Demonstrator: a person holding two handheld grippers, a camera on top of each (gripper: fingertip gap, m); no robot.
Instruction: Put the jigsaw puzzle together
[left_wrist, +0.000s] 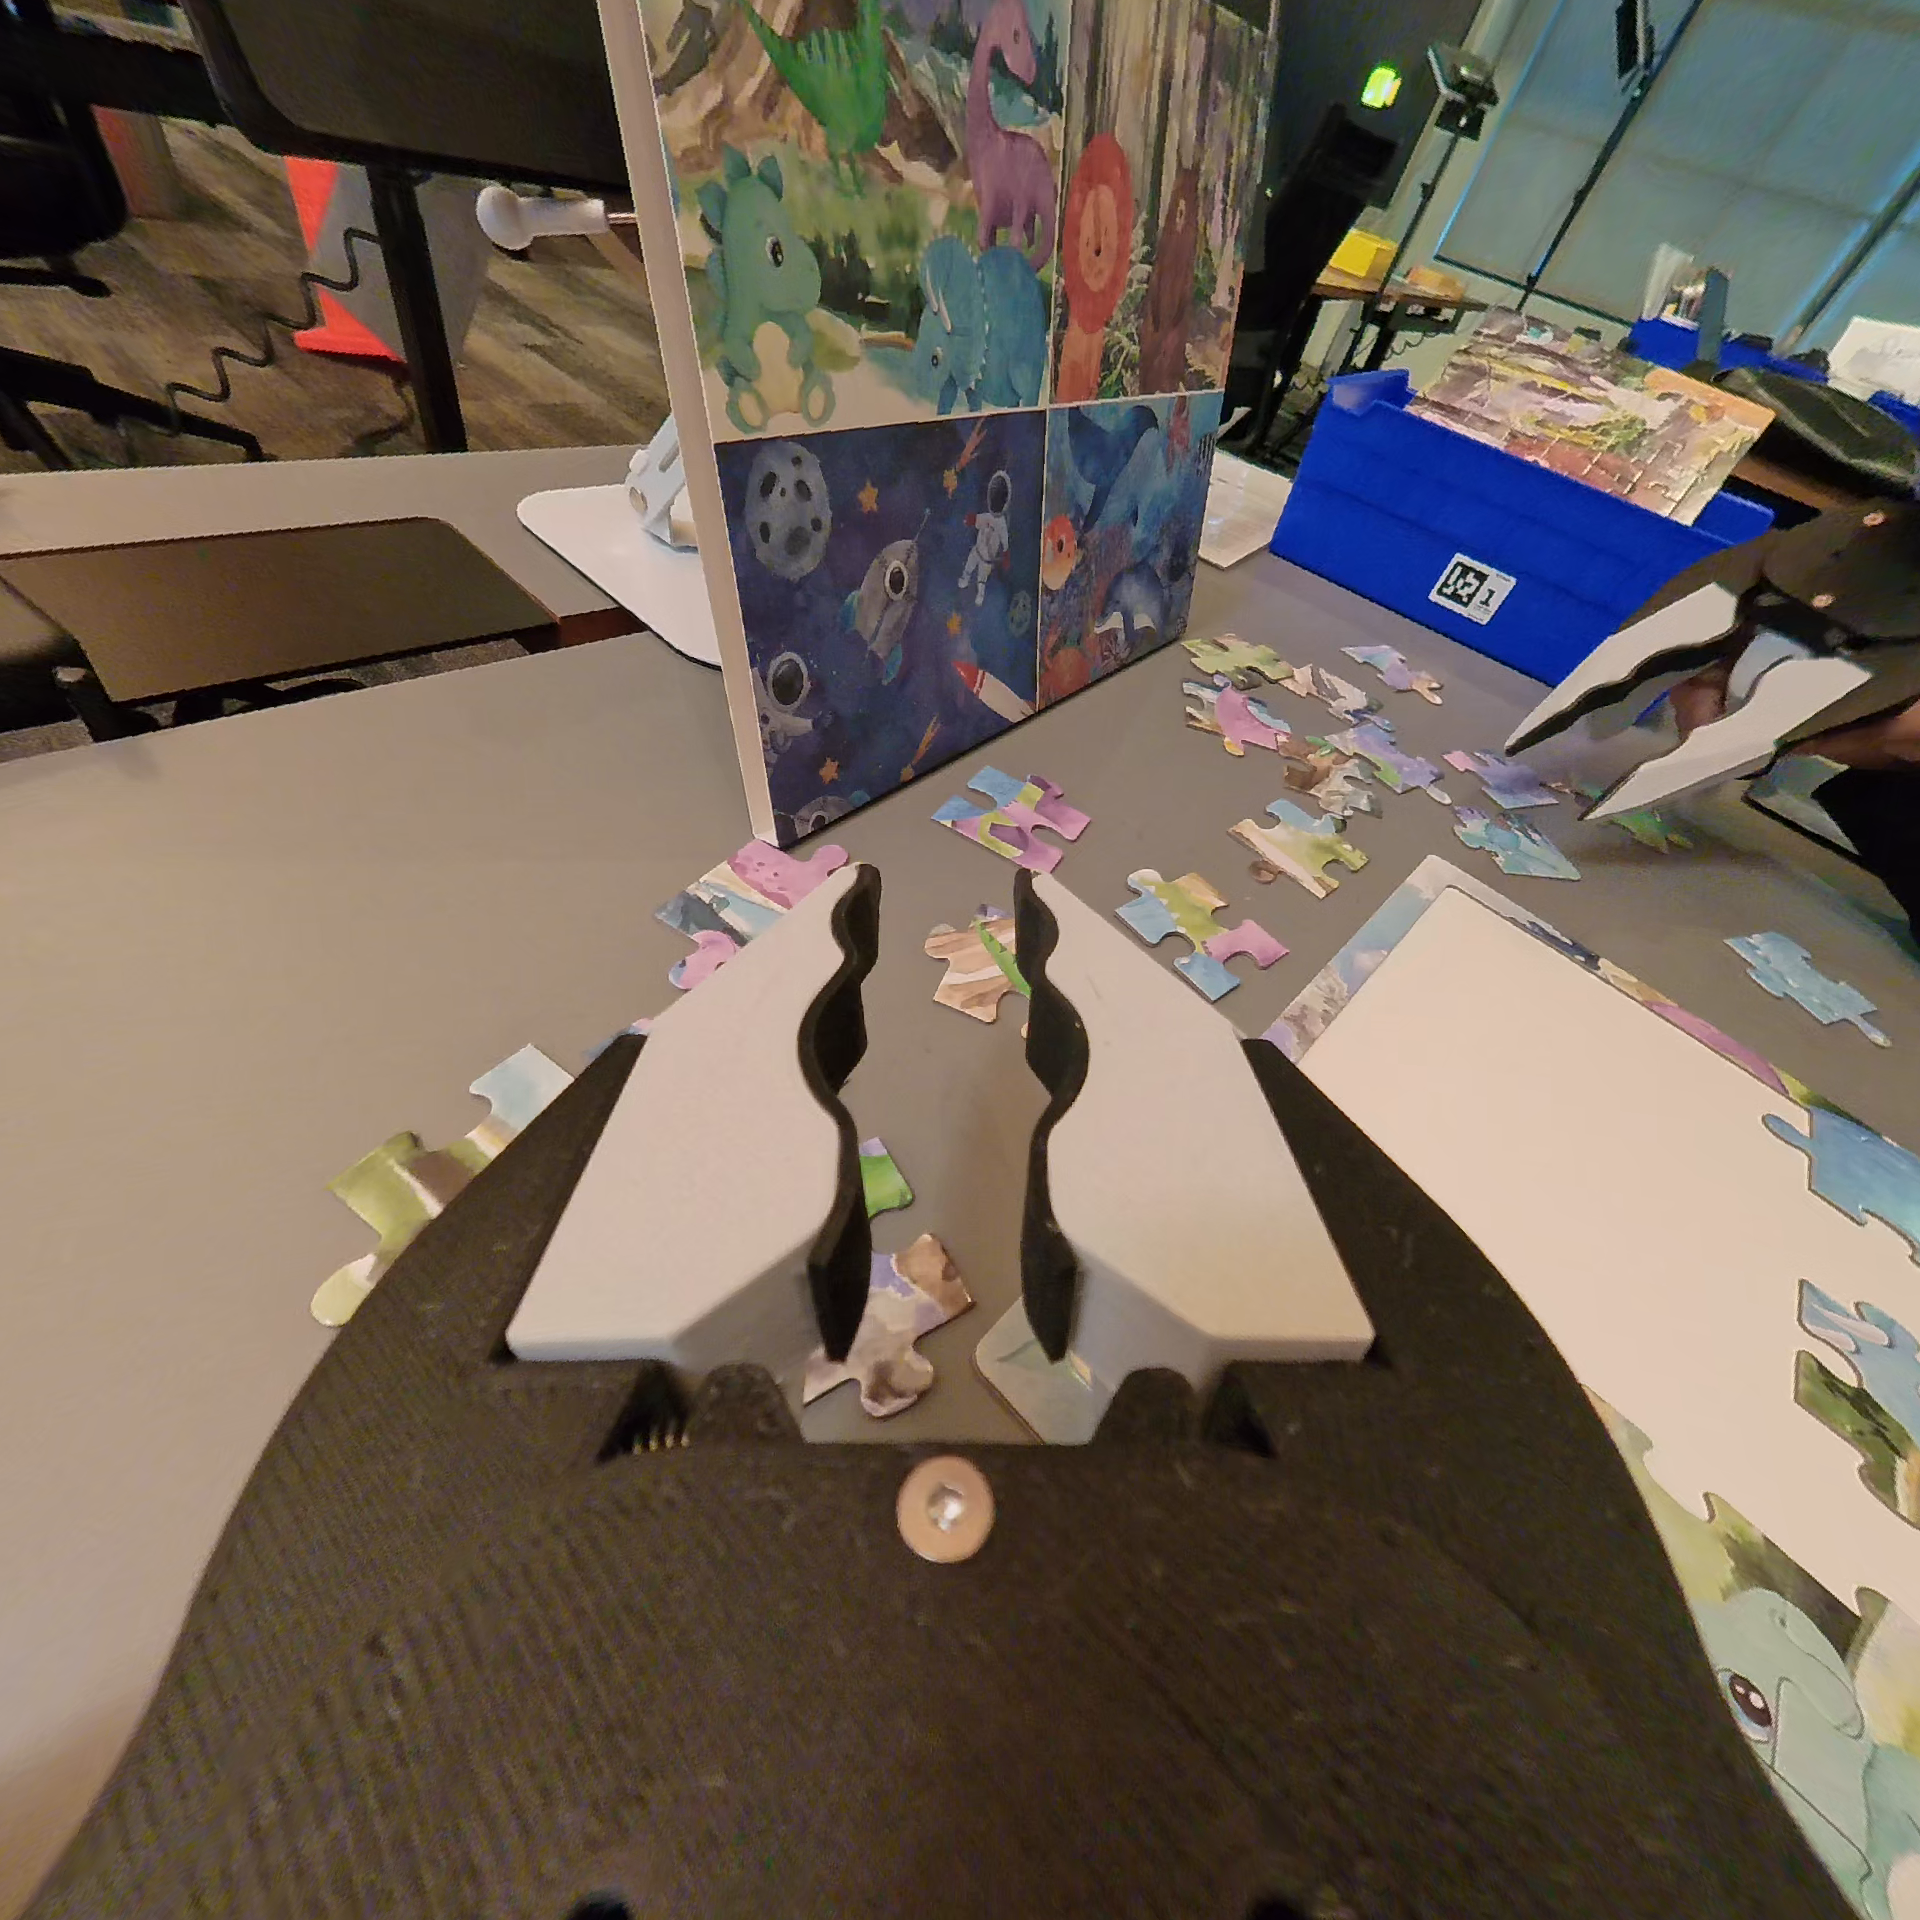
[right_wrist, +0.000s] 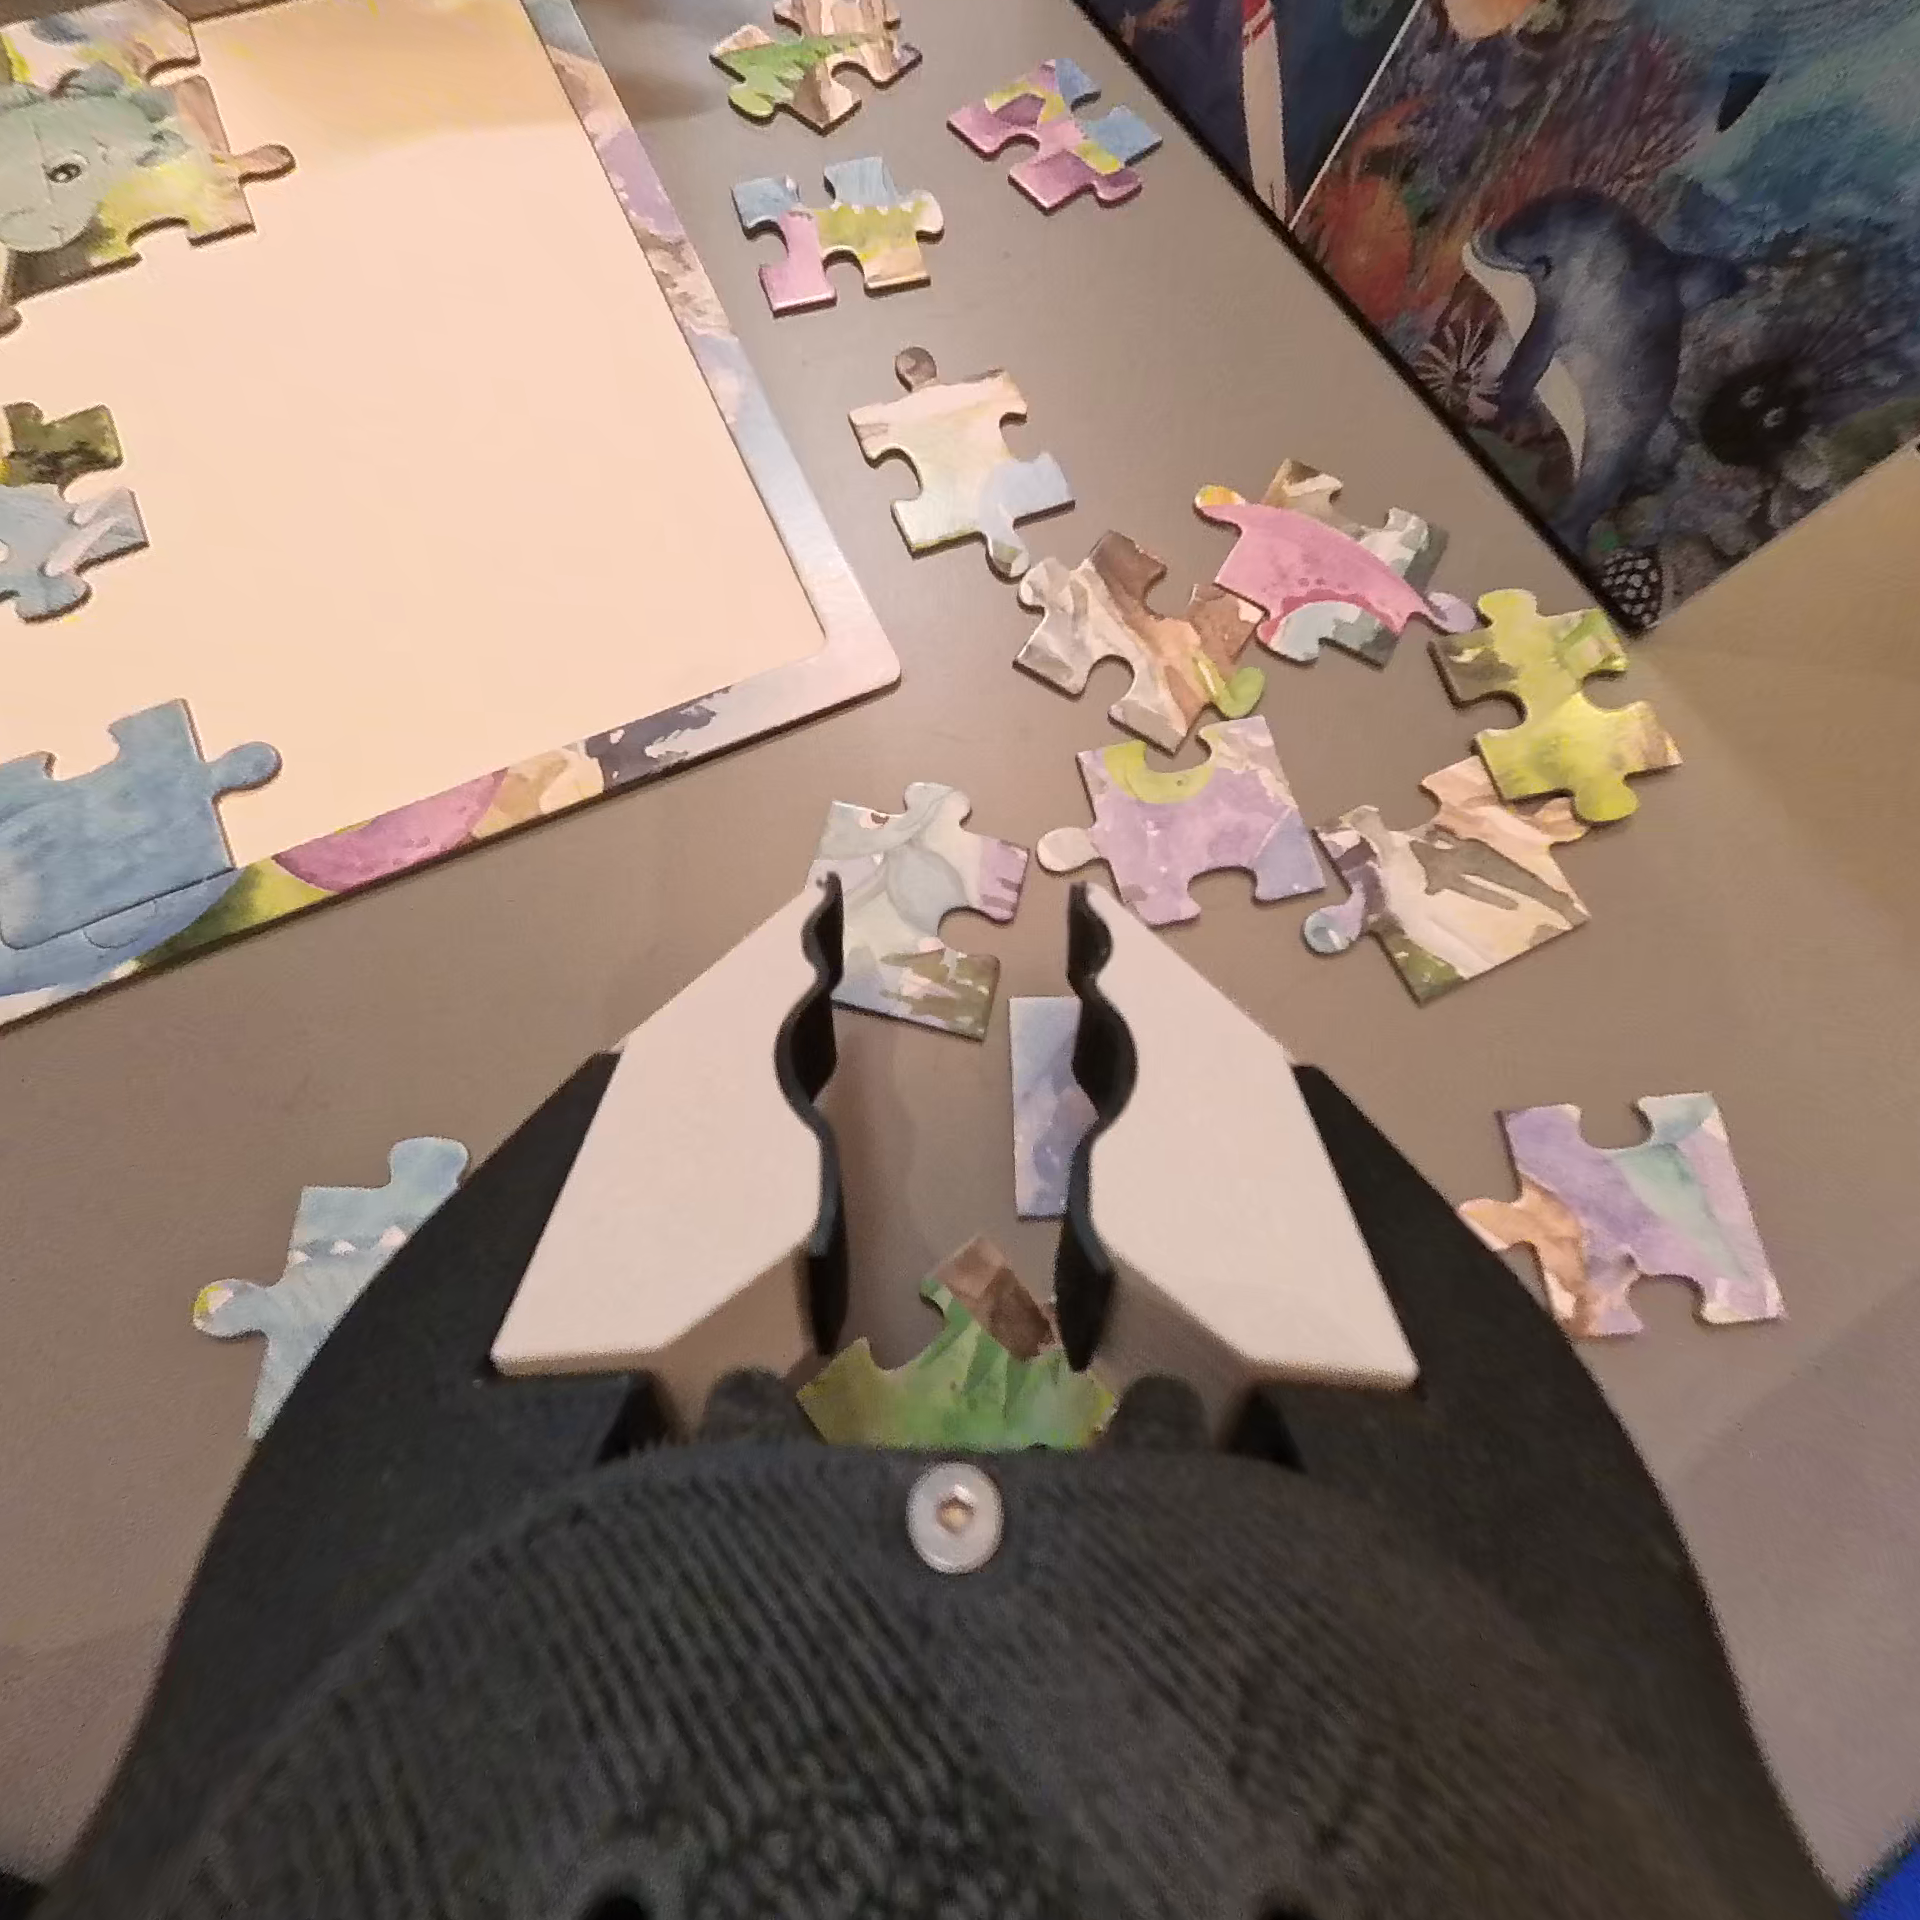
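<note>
Your right gripper (right_wrist: 948, 904) hung above the grey table (right_wrist: 665, 935) with its jaws apart and nothing between them. A pale blue-grey piece (right_wrist: 914, 914) lay just past its left fingertip, with a loose scatter of pieces (right_wrist: 1340, 717) beyond. The puzzle tray (right_wrist: 727, 343) lay to the left, mostly bare, with a blue piece (right_wrist: 114, 821) seated at its near edge.

Grey table (left_wrist: 312, 935) carries everything. Blue bin (left_wrist: 1455, 520) at far right edge, white tag on its front, picture board lying across its top. White stand base (left_wrist: 613, 561) left of bin. Black chairs (left_wrist: 395, 94) beyond table, carpet floor (left_wrist: 582, 343) beneath.
</note>
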